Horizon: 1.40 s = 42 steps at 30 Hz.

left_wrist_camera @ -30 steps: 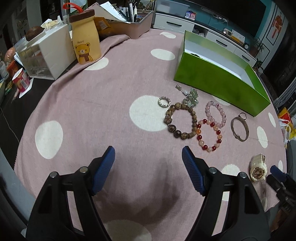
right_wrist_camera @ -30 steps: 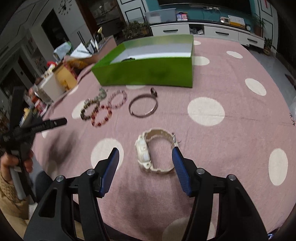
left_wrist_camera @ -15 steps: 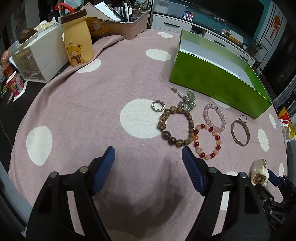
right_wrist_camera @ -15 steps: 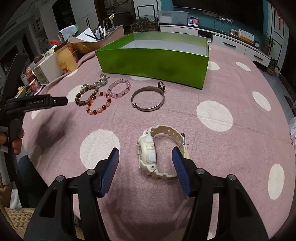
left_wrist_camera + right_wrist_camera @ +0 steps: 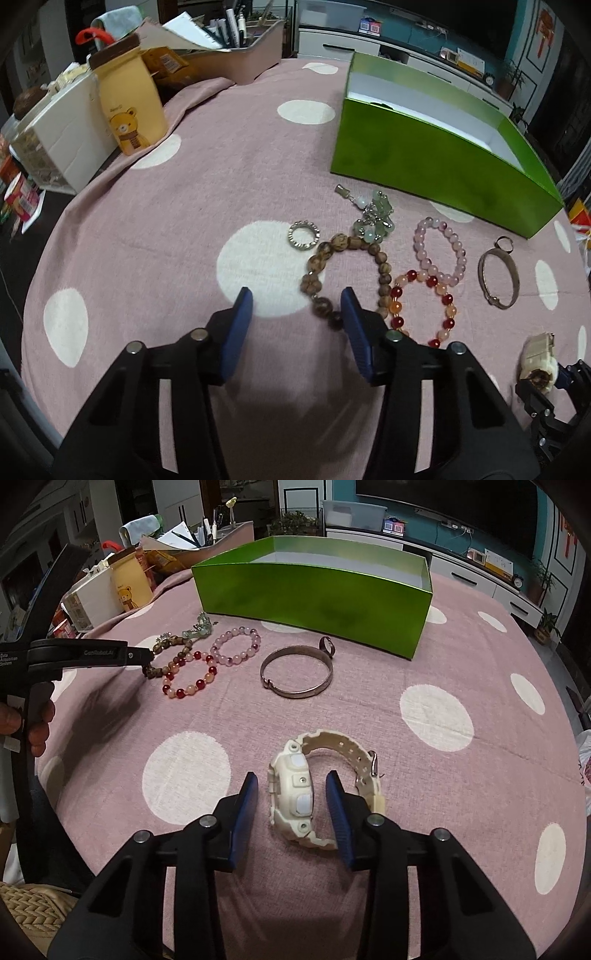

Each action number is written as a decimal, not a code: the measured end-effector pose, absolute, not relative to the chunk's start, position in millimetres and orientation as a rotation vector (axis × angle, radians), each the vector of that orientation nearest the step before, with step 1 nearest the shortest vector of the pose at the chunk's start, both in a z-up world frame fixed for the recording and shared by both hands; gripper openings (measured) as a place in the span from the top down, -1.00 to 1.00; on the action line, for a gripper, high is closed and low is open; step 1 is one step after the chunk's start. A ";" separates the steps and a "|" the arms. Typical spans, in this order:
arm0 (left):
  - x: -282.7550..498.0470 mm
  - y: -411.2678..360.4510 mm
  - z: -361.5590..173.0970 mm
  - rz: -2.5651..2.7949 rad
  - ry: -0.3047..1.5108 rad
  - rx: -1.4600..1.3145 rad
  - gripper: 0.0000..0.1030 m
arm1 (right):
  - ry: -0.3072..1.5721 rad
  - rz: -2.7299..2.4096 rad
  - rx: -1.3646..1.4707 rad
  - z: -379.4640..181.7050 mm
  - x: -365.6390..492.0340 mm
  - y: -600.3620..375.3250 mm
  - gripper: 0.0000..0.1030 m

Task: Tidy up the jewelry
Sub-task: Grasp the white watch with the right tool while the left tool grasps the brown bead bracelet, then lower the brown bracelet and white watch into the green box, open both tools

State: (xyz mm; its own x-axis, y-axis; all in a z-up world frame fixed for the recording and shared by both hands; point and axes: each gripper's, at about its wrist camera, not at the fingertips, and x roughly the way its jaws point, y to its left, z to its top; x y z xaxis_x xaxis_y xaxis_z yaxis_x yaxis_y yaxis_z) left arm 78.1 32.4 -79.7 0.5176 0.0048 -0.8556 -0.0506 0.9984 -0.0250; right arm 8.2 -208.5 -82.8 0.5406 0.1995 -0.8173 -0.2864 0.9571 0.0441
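The right gripper [image 5: 291, 797] is seen with its jaws closing; the body of the cream watch [image 5: 295, 794] lies between the blue pads [image 5: 245, 805], a gap showing on each side, while its strap loops away toward two o'clock. The left gripper [image 5: 295, 321] is likewise closing, its pads set astride the near arc of the brown wooden bead bracelet [image 5: 345, 277], not yet pressed on it. Against that bracelet, at three o'clock, the red and orange bead bracelet [image 5: 424, 306] is found, with the pink bead bracelet [image 5: 441, 247] touching it at twelve. A small silver ring [image 5: 303, 235] lies at eleven o'clock of the wooden beads, a pale green charm cluster [image 5: 373, 218] at one. The metal bangle [image 5: 498, 275] lies farther to three o'clock. The open green box [image 5: 436, 162] stands beyond at one o'clock on the pink spotted cloth [image 5: 184, 221]; a yellow bear carton [image 5: 129, 107] and a white drawer unit [image 5: 62, 136] are placed at ten.
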 end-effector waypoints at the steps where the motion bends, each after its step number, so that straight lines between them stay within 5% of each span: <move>1: 79.4 30.7 -81.2 0.033 1.027 -0.039 0.18 | 0.956 0.289 -0.102 -83.1 8.5 -208.0 0.26; 7: 82.7 24.8 -86.2 0.015 1.019 -0.008 0.42 | 0.953 0.288 -0.104 -84.6 10.5 -208.2 0.32; 11: 84.6 22.8 -85.9 -0.008 1.009 -0.009 0.77 | 0.947 0.291 -0.102 -85.2 11.5 -207.3 0.46; 17: 84.7 33.9 -85.7 -0.043 1.012 -0.083 0.78 | 0.942 0.301 -0.081 -84.6 11.3 -207.5 0.63; 42: 48.5 38.9 4.3 -0.217 0.835 -0.173 0.78 | 0.810 0.362 0.098 -20.8 0.6 -224.1 0.64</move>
State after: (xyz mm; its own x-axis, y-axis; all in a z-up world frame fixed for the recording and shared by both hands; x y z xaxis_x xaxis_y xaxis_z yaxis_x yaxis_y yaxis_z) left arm 48.5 38.9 4.3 0.6513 -0.2579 -0.7137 0.1227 0.9639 -0.2363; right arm 0.6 -224.1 -20.8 0.6319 0.3524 -0.6903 -0.2784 0.9344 0.2222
